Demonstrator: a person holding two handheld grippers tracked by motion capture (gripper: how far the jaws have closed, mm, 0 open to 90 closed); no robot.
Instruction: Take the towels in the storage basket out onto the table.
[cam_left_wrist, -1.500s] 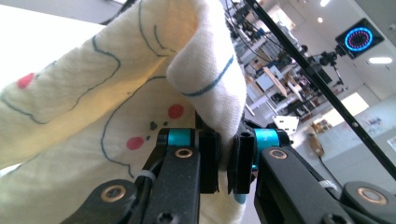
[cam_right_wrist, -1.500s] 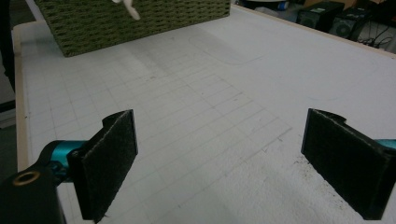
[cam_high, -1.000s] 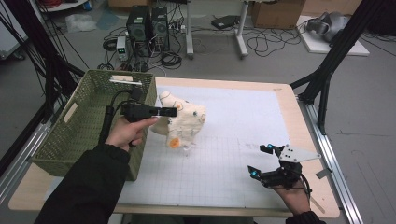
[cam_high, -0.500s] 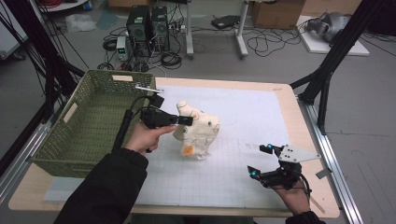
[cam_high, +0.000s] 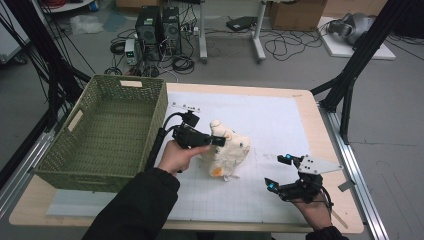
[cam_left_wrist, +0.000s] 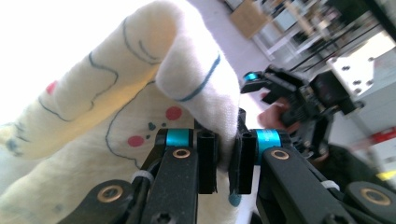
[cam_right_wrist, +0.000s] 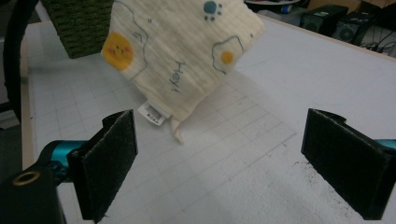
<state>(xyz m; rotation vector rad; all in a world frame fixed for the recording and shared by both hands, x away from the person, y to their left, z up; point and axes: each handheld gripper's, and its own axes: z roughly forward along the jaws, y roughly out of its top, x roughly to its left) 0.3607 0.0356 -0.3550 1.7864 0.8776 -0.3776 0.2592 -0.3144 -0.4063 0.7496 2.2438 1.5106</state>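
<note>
Left hand-held gripper (cam_high: 218, 141) pinches cloth (cam_high: 231, 152); green basket (cam_high: 107, 131) beside.

Even, fairly dim light covers the table (cam_high: 280, 120) from above, with soft shadows. In the left gripper view the upper left is blown out white, and the background is blurred. The right gripper view is sharper.

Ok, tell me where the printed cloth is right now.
In the high view the printed cloth hangs mid-table, pinched by the left gripper, right of the green basket and left of the open right gripper.
</note>
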